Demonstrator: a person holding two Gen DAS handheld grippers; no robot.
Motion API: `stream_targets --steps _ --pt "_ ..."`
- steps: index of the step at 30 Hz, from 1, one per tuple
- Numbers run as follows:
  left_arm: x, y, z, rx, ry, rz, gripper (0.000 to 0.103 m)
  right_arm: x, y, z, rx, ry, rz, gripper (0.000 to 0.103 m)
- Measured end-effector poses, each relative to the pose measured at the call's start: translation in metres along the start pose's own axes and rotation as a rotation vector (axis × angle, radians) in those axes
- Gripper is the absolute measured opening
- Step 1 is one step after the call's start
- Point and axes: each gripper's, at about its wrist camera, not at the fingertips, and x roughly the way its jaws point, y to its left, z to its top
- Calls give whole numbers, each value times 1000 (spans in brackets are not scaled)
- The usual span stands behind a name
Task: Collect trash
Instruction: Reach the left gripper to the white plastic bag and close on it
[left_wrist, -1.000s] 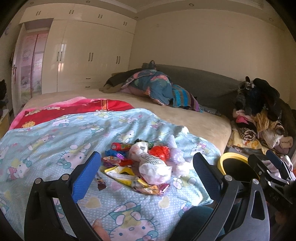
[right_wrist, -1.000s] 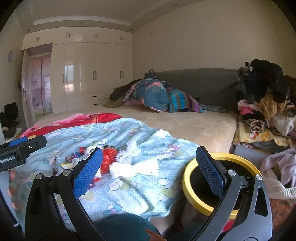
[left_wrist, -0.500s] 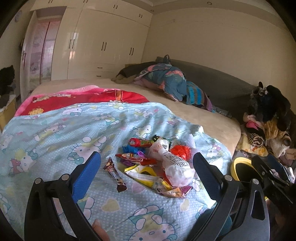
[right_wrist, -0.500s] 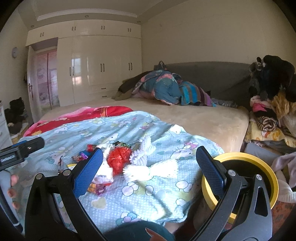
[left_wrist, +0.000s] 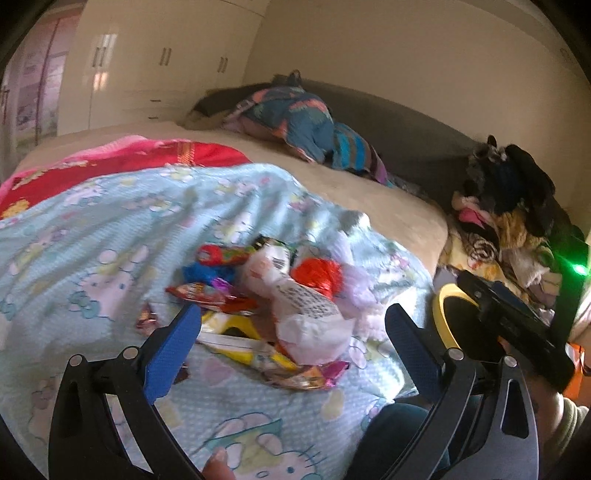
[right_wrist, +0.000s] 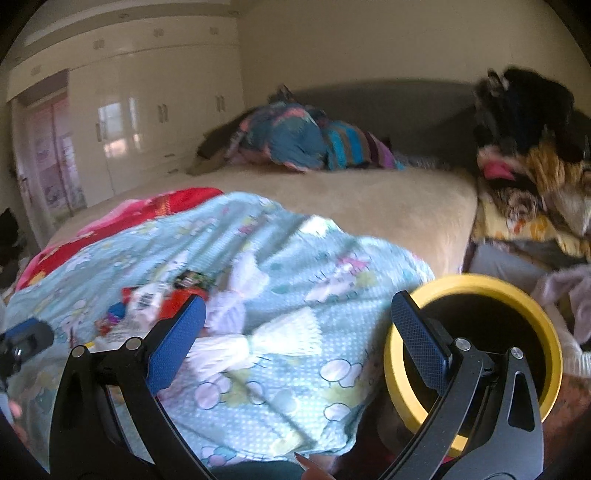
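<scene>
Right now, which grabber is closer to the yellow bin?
Right. The right gripper hangs just beside the yellow bin, one finger crossing its rim in view. The left gripper is over the wrapper pile on the blanket, with the bin off to its right.

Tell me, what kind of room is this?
It looks like a bedroom. There is a big bed with a blue cartoon blanket on it, a tall white wardrobe along the wall, and a heap of clothes beside the bed.

Wrappers (left_wrist: 273, 314) lie heaped on the blanket (left_wrist: 110, 229), bin (right_wrist: 476, 354) right of the bed (right_wrist: 388, 206).
</scene>
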Motion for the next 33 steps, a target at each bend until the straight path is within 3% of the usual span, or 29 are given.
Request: stream_targets --steps 7,19,25,27,32,33 --pt "26 -9 0 -1 49 -24 97 38 -15 -1 25 78 -51 93" --pt "70 -7 -7 -72 125 8 96 95 -29 -9 104 200 3 90" --pt "81 0 -13 -129 163 13 93 120 -31 -18 157 283 95 66" --pt "82 -2 -15 -128 171 6 85 123 -28 -21 151 301 145 53" --pt "83 -2 -19 -123 186 1 67 114 -19 -26 113 304 232 3" --pt "83 -3 -19 -124 188 -5 64 110 -18 -26 108 301 239 3"
